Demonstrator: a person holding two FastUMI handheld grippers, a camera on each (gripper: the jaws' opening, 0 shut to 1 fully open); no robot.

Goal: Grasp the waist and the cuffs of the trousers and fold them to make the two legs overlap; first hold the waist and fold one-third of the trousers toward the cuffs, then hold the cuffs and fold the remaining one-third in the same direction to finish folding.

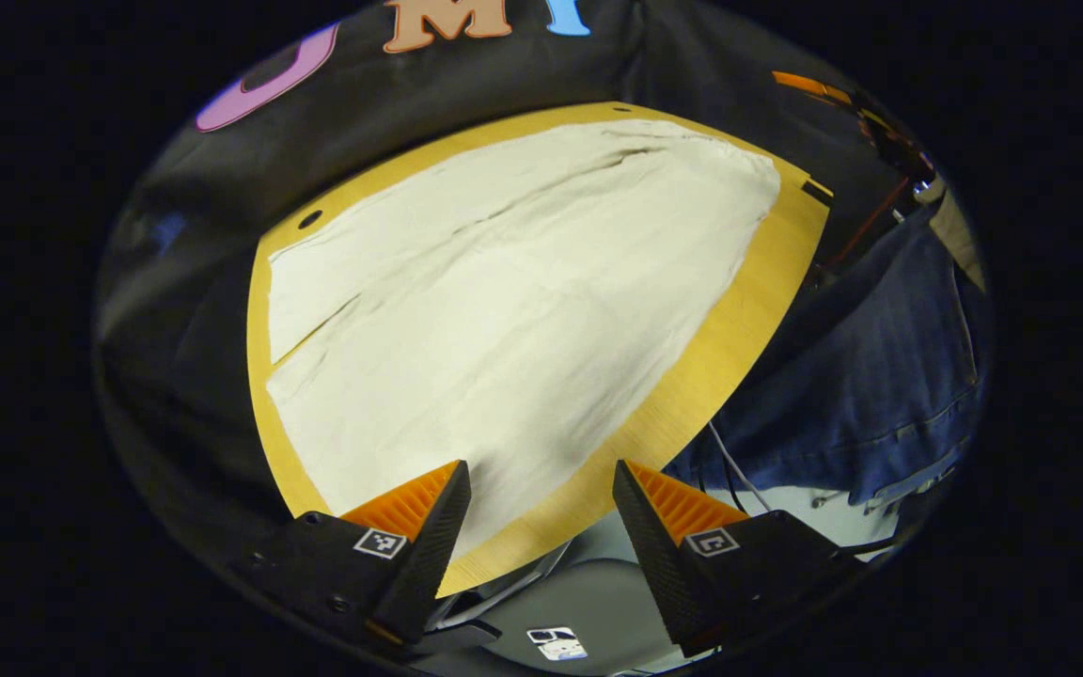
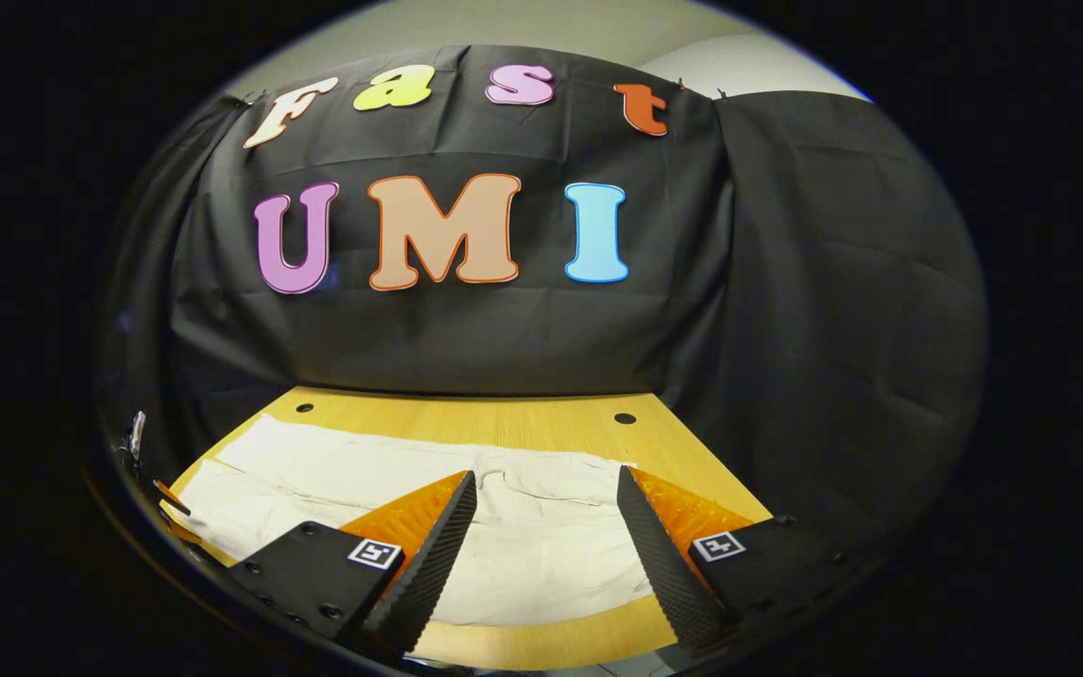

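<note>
Cream trousers [image 1: 513, 301] lie flat and spread out on the wooden table [image 1: 739, 348], the two legs side by side with the cuffs toward the left and the waist at the far right. My left gripper [image 1: 541, 480] hovers open above the near edge of the trousers, nothing between its fingers. In the right gripper view the same trousers [image 2: 523, 536] stretch across the table [image 2: 504, 418], waist end nearest. My right gripper [image 2: 546, 489] is open over the waist area, holding nothing.
A person in blue jeans [image 1: 880, 376] stands at the table's right side in the left gripper view. The table has small round holes [image 2: 624, 417] near its far edge. The black cloth wall [image 2: 786, 310] closes off the back and sides.
</note>
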